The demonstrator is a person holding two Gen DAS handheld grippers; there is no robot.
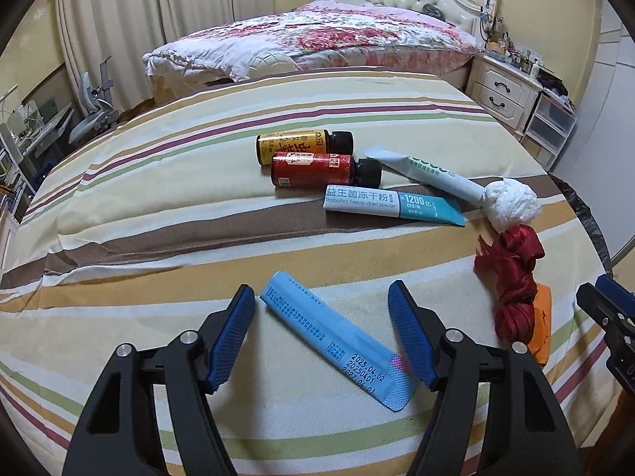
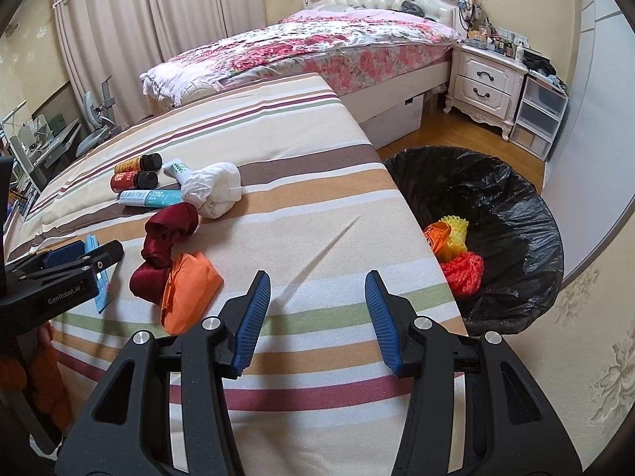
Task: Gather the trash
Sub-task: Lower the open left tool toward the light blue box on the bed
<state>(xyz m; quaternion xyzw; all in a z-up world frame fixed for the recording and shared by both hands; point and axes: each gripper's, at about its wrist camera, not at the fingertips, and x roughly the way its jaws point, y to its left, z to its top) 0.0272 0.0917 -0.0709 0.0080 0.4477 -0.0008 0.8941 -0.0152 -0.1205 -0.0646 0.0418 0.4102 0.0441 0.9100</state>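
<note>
A light blue sachet lies slantwise on the striped sheet between the fingers of my left gripper, which is open; only its near end is close to the right pad. Further back lie a red bottle, a yellow bottle, two white-and-teal sachets, a white tissue ball, a dark red ribbon and an orange wrapper. My right gripper hangs open and empty over the sheet's right part, beside the black-lined bin.
The bin stands on the wood floor off the sheet's right edge and holds orange, yellow and red netting. A bed with a floral quilt and a white nightstand are behind. A desk and chair stand far left.
</note>
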